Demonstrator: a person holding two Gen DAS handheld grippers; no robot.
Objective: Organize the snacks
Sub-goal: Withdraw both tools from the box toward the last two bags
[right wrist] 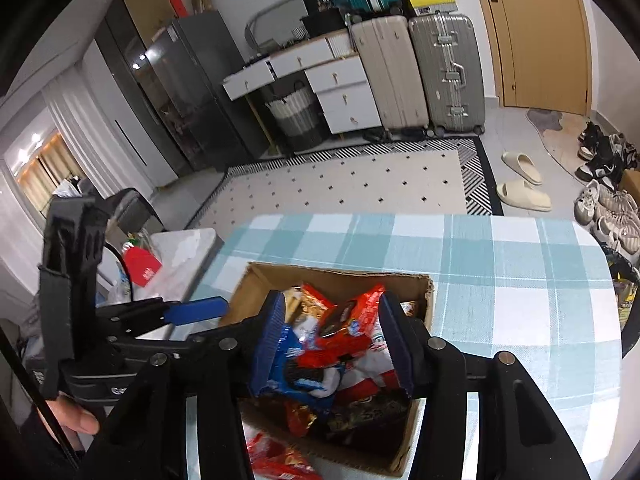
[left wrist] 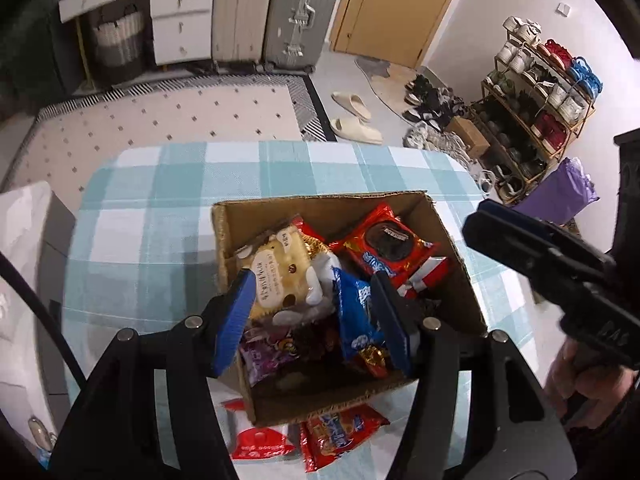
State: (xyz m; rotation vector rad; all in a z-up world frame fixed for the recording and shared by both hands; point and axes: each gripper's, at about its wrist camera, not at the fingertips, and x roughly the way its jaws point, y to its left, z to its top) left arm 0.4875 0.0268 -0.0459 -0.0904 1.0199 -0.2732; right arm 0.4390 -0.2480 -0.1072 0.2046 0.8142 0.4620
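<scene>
Two hand-held grippers over cardboard box [left wrist: 456, 240] at frame centre, on checked worktop [left wrist: 160, 208]. Left hand-held gripper [left wrist: 316, 316]: jaws apart above the snacks, blue packet [left wrist: 352, 320] between them, contact unclear. Right hand-held gripper [right wrist: 332, 344]: jaws apart, nothing gripped, red cookie packet [right wrist: 344, 328] between them. More red packets [left wrist: 332, 440] outside box, lower centre.

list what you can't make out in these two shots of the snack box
- Bottom layer of the cardboard box: hidden under piled packets, both views.
- Red packets on the table: cut off by the box and the left gripper, left view.
- Whether the right gripper grips anything: unclear, right view.
</scene>
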